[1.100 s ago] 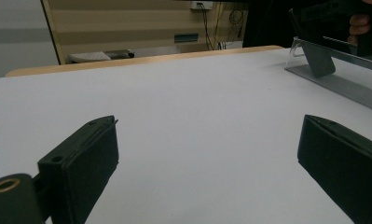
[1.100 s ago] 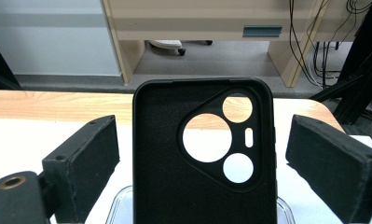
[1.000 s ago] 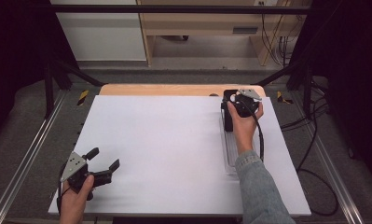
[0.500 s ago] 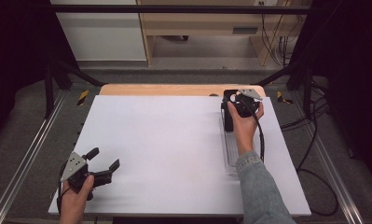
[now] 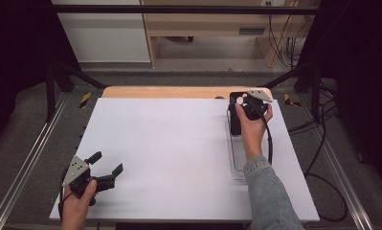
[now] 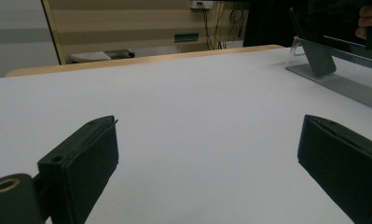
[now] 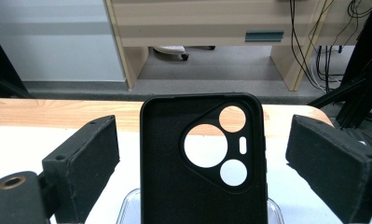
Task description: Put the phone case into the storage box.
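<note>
A black phone case (image 7: 165, 186) with round camera cut-outs stands upright in a clear holder (image 7: 129, 206). My right gripper (image 7: 201, 161) is open, one jaw on each side of the case with gaps between. In the high view the case (image 5: 235, 120) sits at the table's far right, and a hand holds the right gripper (image 5: 247, 103) just behind it. My left gripper (image 5: 107, 162) rests open near the front left corner with nothing between its jaws. From the left gripper (image 6: 207, 154) view, bare white tabletop lies ahead, and the case (image 6: 318, 58) is far off at the upper right.
The clear holder (image 5: 236, 158) is a long tray along the right side of the white table (image 5: 169, 143). A wooden strip (image 5: 169, 92) runs along the far edge. A black cable (image 5: 269, 143) trails from the right gripper past the sleeve. Metal rails flank the table.
</note>
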Available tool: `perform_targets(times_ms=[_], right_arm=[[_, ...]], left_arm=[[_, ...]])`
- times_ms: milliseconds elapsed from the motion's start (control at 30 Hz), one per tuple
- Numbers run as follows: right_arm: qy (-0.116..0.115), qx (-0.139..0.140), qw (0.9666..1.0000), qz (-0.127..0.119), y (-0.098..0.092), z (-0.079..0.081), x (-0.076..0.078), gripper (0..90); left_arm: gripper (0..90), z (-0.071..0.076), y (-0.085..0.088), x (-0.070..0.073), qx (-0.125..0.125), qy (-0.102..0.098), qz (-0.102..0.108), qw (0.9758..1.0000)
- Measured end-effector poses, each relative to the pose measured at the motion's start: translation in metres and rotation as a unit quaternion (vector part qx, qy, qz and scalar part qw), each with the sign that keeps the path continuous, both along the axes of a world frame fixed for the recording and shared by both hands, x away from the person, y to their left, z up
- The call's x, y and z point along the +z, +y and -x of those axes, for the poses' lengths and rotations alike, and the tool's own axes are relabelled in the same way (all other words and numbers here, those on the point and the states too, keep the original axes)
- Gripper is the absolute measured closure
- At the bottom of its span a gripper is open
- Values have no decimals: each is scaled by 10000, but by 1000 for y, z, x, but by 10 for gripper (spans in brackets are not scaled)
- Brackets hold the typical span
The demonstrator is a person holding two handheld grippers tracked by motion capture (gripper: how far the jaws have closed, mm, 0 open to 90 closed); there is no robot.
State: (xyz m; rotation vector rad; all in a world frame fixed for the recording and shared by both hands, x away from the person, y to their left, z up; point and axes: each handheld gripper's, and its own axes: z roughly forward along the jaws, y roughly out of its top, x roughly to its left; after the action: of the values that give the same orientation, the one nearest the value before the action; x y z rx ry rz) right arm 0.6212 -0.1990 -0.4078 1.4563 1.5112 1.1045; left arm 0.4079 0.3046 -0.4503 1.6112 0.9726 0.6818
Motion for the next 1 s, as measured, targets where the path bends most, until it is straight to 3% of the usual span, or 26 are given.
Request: perform_targets(times_ms=[700, 1000], right_arm=[[-42, 17, 10000, -13, 0, 4, 6, 83], [-33, 80, 9998, -165, 0, 6, 9, 78]], left_arm=[[34, -1, 0, -1, 18, 14, 31, 10000], [34, -1, 0, -1, 10, 21, 37, 10000]])
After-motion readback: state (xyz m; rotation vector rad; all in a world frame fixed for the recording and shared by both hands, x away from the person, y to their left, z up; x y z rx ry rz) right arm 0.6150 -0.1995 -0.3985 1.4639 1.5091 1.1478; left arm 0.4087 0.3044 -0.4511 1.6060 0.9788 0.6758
